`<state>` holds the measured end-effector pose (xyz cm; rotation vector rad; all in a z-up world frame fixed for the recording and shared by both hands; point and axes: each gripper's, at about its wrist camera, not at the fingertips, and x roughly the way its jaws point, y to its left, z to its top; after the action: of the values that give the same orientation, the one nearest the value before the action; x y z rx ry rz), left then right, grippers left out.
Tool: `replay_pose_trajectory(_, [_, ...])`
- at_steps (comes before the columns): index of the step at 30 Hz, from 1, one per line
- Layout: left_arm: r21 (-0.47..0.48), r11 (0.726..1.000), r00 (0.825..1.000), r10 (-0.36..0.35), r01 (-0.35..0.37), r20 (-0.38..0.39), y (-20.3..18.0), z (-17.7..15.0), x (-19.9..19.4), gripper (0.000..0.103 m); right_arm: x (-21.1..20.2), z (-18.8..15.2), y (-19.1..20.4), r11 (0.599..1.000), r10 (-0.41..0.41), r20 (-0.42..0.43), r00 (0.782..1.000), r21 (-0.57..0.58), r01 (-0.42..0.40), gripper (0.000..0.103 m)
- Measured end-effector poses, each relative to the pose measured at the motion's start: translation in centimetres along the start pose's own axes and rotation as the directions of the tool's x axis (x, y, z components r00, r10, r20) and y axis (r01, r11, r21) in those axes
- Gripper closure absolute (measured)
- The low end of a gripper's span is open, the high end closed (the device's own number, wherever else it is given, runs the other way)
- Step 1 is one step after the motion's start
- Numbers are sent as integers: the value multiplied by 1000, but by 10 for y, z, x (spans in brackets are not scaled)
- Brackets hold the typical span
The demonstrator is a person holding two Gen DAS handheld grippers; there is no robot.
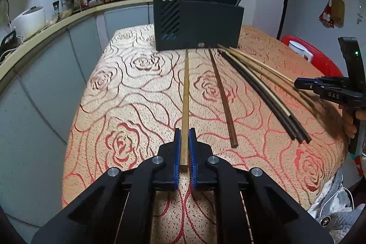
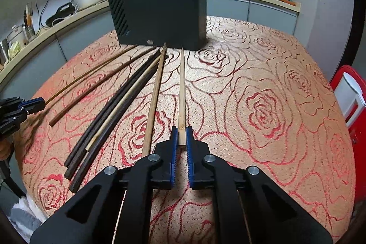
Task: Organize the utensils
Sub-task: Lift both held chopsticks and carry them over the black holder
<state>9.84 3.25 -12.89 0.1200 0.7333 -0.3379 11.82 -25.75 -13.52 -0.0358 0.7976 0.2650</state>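
Right wrist: tool [image 2: 182,143] astride pale chopstick [image 2: 181,88], table edge [image 2: 343,129] rightward.

My tongs are black with blue pads [image 1: 191,152]. The tablecloth [image 2: 263,88] is peach with red rose outlines. The holder [image 1: 196,22] at upper centre is dark grey; chopsticks run from pale bamboo [image 2: 181,93] to near-black [image 2: 96,145].

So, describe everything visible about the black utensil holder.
The black utensil holder is a boxy, matte, plastic-looking caddy with slanted vent slots on one end wall and a taller rear section. It stands upright at the far side of the rose-patterned tablecloth. Two dark sticks poke out of its top. The chopsticks' far tips lie close to its base.
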Motion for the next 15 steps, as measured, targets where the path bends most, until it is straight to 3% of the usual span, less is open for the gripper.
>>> replay_pose_trajectory(15, [44, 999, 983, 22, -31, 182, -13, 49, -61, 97, -81, 27, -7, 1000, -6, 212, 977, 23, 1, 95])
